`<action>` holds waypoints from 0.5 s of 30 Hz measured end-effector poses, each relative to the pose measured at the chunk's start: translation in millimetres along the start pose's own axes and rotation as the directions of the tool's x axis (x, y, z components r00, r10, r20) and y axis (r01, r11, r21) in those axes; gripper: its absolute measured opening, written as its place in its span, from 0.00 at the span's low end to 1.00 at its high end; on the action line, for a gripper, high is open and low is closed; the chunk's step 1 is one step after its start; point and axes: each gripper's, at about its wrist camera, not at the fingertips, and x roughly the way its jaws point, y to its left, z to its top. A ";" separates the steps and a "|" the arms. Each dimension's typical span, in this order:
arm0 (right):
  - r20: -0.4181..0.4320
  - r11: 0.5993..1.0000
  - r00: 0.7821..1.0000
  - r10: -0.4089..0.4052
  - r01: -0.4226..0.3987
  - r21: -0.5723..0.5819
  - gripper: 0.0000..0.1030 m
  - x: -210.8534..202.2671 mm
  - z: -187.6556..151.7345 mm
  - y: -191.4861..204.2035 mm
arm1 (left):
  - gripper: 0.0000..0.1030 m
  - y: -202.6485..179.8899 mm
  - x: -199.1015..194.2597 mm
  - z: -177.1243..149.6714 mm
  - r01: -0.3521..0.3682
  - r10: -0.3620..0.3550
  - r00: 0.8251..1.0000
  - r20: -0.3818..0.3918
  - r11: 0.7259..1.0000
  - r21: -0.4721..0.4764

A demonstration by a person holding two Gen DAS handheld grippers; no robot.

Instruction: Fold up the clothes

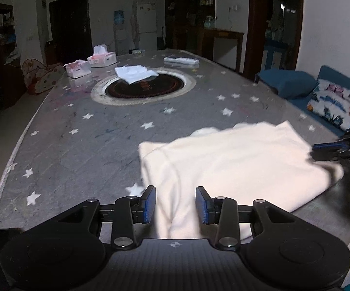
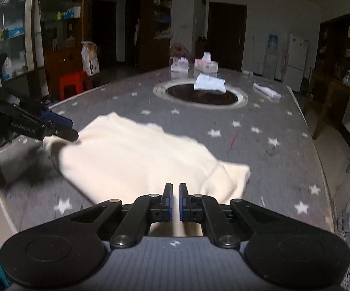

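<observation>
Left hand-held gripper — lettering unreadable — touches cream garment.

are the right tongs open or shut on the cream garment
Shut: the right tongs show only a sliver between pads, with the cream garment edge pinched between them.

Soft, matt cream cloth garment lies on a counter covered in grey, star-printed matt fabric. Both grippers, left and right, are matt black plastic with blue rubbery pads and shiny metal pivots.
</observation>
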 end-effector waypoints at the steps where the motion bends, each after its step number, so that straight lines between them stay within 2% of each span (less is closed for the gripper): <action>1: -0.001 1.000 1.000 0.002 -0.002 0.003 0.05 5.3 0.5 0.5 | 0.38 -2.3 2.0 2.3 0.010 -0.010 1.000 0.006 1.000 -0.003; 4: -0.017 1.000 1.000 0.012 -0.012 0.022 0.06 20.5 -1.9 0.0 | 0.38 -6.3 11.7 6.9 0.046 -0.046 0.999 0.012 0.999 -0.019; 9: -0.023 0.999 1.000 0.011 -0.010 0.040 0.06 23.6 -8.2 -4.2 | 0.37 -4.3 30.6 8.9 0.096 -0.096 0.995 0.005 0.993 -0.062; 15: -0.029 1.000 1.000 0.007 -0.007 0.002 0.07 22.4 -9.2 -2.1 | 0.38 9.6 39.5 2.4 0.044 -0.044 0.999 0.003 0.998 -0.050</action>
